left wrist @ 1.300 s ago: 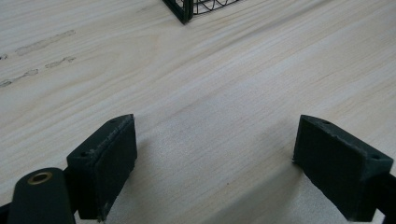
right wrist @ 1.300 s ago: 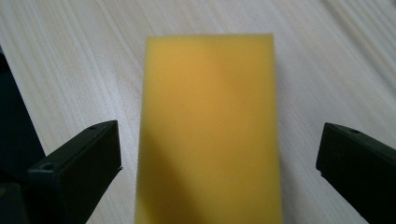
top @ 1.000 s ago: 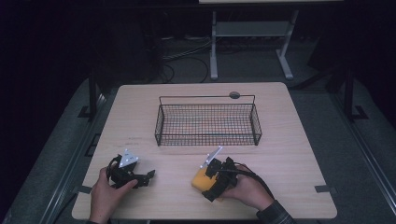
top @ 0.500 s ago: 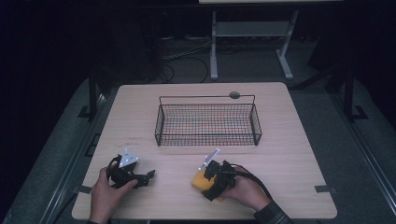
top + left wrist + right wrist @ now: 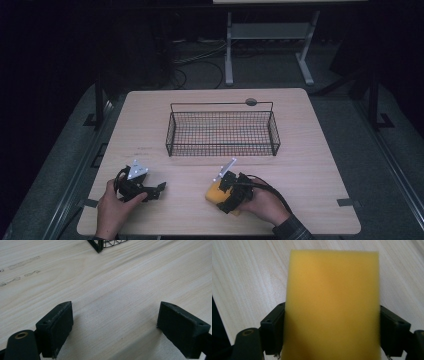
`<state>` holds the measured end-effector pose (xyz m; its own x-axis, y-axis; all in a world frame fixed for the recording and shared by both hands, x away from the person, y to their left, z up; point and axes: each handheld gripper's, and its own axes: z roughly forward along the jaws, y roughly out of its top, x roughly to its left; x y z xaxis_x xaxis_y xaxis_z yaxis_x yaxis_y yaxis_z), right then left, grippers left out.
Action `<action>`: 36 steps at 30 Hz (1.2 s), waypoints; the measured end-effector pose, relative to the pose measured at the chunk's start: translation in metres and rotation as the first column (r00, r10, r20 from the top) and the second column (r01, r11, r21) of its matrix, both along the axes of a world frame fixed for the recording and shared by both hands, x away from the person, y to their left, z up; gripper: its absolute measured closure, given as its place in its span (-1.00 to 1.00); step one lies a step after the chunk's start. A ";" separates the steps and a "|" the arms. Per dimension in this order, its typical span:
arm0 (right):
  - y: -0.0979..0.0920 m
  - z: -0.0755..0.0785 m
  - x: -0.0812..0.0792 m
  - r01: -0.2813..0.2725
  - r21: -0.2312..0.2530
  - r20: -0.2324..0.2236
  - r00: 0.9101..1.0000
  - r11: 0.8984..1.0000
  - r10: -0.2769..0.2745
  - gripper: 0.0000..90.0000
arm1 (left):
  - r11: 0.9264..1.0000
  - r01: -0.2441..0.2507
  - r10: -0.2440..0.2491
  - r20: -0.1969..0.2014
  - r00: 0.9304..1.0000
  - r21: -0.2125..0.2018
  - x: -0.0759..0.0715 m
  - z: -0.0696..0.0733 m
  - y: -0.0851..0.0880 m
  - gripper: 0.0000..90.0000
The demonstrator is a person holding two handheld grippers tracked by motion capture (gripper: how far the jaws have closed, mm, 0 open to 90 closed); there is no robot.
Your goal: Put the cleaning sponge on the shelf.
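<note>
A yellow sponge [image 5: 214, 192] lies on the wooden table [image 5: 300, 150] near its front edge. My right gripper [image 5: 225, 197] reaches around it from the right. In the right gripper view the sponge [image 5: 332, 290] stands between the black pads [image 5: 273, 332], which touch both its sides; my right gripper's [image 5: 332, 337] jaws have just been closing on it. My left gripper [image 5: 159, 189] rests low at the front left. In its own view my left gripper [image 5: 115, 327] is open over bare wood, with nothing between the fingers.
A black wire basket [image 5: 222, 150] stands in the middle of the table, beyond both grippers; its near corner [image 5: 98, 245] shows in the left gripper view. A small dark round disc [image 5: 251, 102] sits at the table's far edge.
</note>
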<state>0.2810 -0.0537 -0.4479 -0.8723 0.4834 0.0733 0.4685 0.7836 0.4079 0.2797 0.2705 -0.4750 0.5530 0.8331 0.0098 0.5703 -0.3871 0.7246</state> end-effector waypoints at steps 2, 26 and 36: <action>-0.001 0.002 0.000 0.000 -0.003 -0.002 1.000 1.000 0.000 -0.52 | 1.000 0.000 0.000 0.000 1.000 0.000 0.000 0.000 0.000 -0.72; -0.020 0.025 0.005 0.034 0.037 0.009 0.999 0.999 -0.034 -0.51 | 1.000 0.000 0.000 0.000 1.000 0.001 0.000 0.000 0.000 -0.72; -0.027 0.037 0.007 0.045 0.052 0.016 0.999 0.998 -0.046 -0.51 | 1.000 0.000 0.000 0.000 1.000 0.001 0.000 0.000 0.000 -0.72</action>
<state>0.2880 -0.0810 -0.4105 -0.8508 0.5186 0.0846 0.4959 0.7392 0.4557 0.2797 0.2705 -0.4750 0.5533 0.8329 0.0102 0.5703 -0.3876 0.7243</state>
